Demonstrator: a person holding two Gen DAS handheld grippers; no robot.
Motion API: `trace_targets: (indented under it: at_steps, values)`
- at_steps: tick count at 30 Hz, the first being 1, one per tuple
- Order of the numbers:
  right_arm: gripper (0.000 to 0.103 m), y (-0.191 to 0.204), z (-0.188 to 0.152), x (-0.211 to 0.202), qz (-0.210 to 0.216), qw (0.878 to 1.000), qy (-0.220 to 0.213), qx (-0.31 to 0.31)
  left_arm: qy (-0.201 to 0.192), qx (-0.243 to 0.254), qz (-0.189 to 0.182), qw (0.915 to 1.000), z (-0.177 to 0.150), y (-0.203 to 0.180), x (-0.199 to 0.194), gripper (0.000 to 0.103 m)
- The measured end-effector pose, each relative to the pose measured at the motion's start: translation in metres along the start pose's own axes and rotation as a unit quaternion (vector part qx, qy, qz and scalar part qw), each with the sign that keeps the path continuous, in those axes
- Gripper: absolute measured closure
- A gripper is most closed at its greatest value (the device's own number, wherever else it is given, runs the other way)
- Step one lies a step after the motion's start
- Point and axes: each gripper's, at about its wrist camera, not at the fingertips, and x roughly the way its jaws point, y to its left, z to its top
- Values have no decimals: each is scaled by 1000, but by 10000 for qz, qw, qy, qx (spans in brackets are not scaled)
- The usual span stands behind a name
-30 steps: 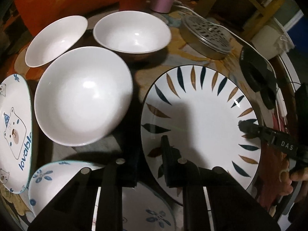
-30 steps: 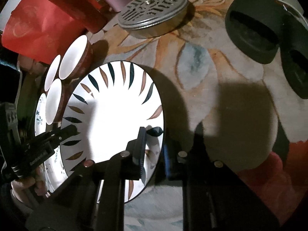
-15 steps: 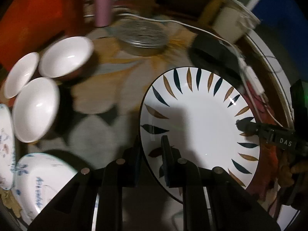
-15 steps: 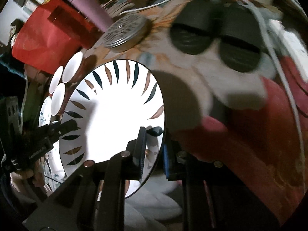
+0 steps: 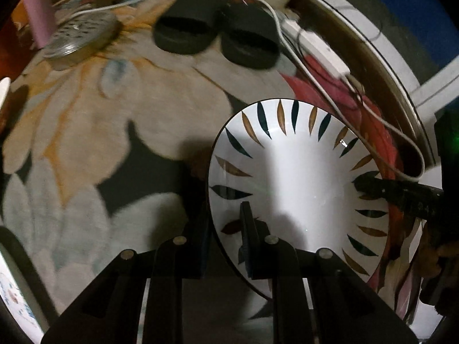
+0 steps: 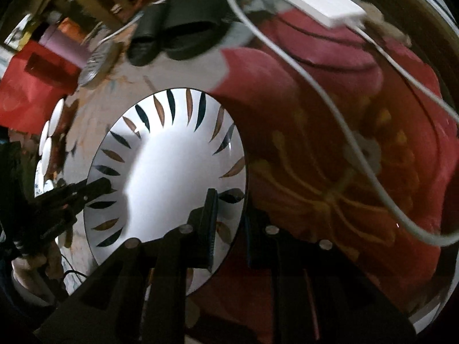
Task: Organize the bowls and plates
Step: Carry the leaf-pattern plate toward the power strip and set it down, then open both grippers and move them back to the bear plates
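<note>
A large white plate with dark and brown leaf marks (image 5: 298,177) is held in the air between both grippers. My left gripper (image 5: 226,229) is shut on its near rim in the left wrist view. My right gripper (image 6: 229,218) is shut on the opposite rim, and the plate (image 6: 172,166) fills the left of the right wrist view. Each gripper shows at the plate's far edge in the other's view: the right gripper (image 5: 373,183) and the left gripper (image 6: 94,186). White bowls (image 6: 53,126) stand edge-on at the far left.
Below lies a flower-patterned rug (image 5: 114,132). Black slippers (image 5: 215,37), a round metal grate (image 5: 77,37), a pink cylinder (image 5: 40,20), a white power strip with cable (image 5: 321,48) and a red rug patch (image 6: 330,143) lie ahead.
Both grippers have carried the plate to the right, away from the bowls and other plates. The slippers, cable and red rug patch have come into view.
</note>
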Motion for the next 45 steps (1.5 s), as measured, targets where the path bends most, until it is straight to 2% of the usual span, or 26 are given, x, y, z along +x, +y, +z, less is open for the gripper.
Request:
trace_targets:
  at_steps: [5,6,11,12,13,14,15,17,19,20,22,31,45]
  values:
    - [86,-11,-7,14,76,9997,151,192,310,-51,163,9994,-10,-5,16,85]
    - [83,-13,-9,17,87,9996,186,215,307,-48,128,9994,-10,-7,16,85]
    - [82,-17,-13,14,-76,9990,210,382,277,17,283,9992,-9,-6,8,82]
    - [71,-17,-13,10,-136,9991,168,353,268,-32,302,9992,-9,-5,6,74]
    - [55,-15,-12,6,-185,9992,115,346,247,-142,309,9991,-10,0,1,54]
    - [47,-15,-12,1,-245,9991,27,332,243,-222,280,9991,-9,3,-1,43]
    - [33,-12,-11,-3,-318,9990,-73,293,198,-352,233,9989,-12,9,-6,28]
    - [19,-5,-10,-14,-437,9985,-287,149,103,-426,286,9986,-15,14,-15,23]
    - [8,6,-8,-22,-533,9976,-447,-2,30,-510,363,9980,-19,21,-26,6]
    - [6,13,-7,-25,-569,9970,-510,-91,-22,-540,420,9977,-19,23,-31,2]
    - [0,24,-5,-29,-582,9963,-601,-206,-133,-569,581,9966,-21,29,-43,1]
    - [0,85,-4,-29,-250,9961,-619,-581,-595,-1042,985,9879,-28,67,-103,1]
    - [0,160,-8,-19,213,9927,-561,-1046,-766,-1329,1324,9792,-42,112,-142,1]
